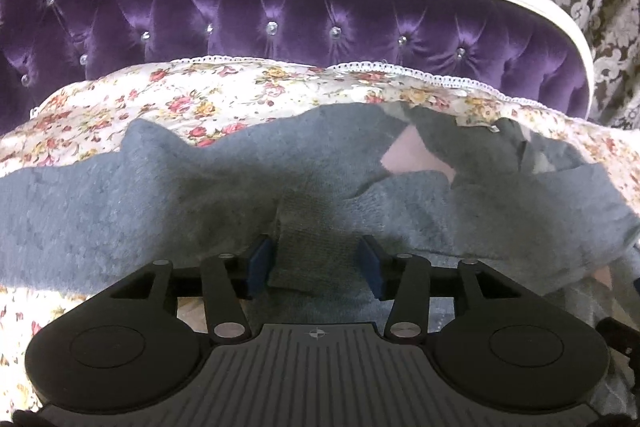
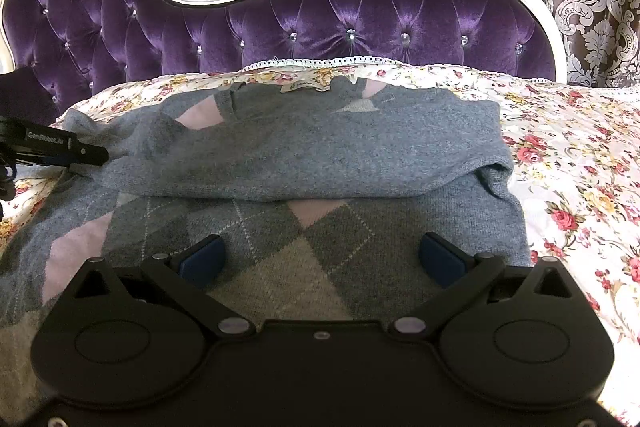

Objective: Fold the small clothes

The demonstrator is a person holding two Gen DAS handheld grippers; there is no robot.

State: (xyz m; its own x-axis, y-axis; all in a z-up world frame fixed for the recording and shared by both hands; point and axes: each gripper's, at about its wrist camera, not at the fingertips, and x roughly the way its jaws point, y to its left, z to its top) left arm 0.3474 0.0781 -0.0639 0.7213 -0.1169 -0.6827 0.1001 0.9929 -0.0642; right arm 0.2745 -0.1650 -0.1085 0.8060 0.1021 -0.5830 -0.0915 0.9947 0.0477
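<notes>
The grey sweater [image 2: 320, 147], a fuzzy knit with pink and pale argyle diamonds, lies on the floral bedspread [image 2: 568, 187]. Its long axis runs 9 to 3 o'clock in the right wrist view; the collar label sits at 12 o'clock, toward the tufted purple velvet headboard [image 2: 360, 23]. A plain grey layer is folded across the argyle front.

The left gripper [image 1: 316, 263] stands partly apart, a ribbed knit strip between its blue pads [image 1: 260, 259], not squeezed. The right gripper [image 2: 320, 259] stands wide apart above the argyle panel, gripping nothing.

Grey argyle sweater [image 2: 320, 147], partly folded
</notes>
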